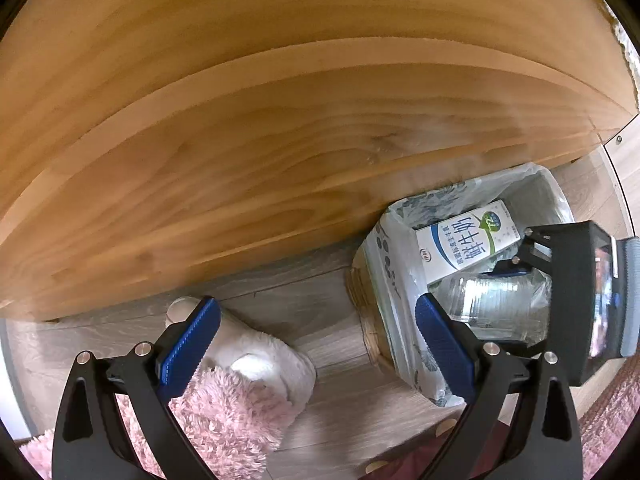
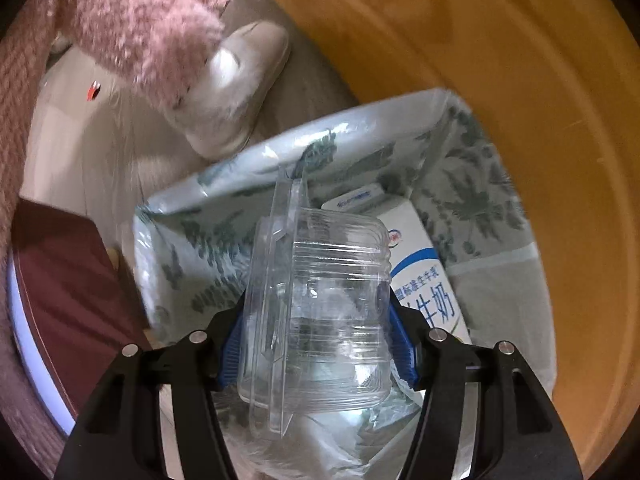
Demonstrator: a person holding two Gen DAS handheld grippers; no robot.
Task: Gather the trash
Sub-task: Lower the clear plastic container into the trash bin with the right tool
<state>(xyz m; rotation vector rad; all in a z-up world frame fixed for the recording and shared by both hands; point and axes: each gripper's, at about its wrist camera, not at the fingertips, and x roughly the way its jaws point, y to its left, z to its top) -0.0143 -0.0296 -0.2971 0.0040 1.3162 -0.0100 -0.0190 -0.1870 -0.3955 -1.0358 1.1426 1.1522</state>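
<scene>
We hold the clear ribbed plastic clamshell container (image 2: 320, 308) clamped between the blue pads of our right gripper (image 2: 318, 350), its long axis running forward along the fingers and so pointing down into the bin. It hangs inside the mouth of the small rectangular waste bin lined with a translucent leaf-printed bag (image 2: 224, 204), directly above the liner's crumpled floor and just beside the white-and-blue milk carton (image 2: 424, 280) already lying in there. The release, we judge, turns on that one relation: the container is straight below the right hand and over the opening, so spreading the pads should let it fall in. Our left gripper (image 1: 316, 340) is empty, its ridged blue pads standing wide apart near the bin's outer wall, above the grey wood-grain floor (image 1: 304, 304). The plastic is thin, glossy and stiff-looking; the liner is soft and wrinkled. Beyond lie a fluffy pink-and-white slipper (image 1: 248, 376) and the smooth honey-coloured wooden tabletop (image 1: 240, 140) overhanging the bin.
</scene>
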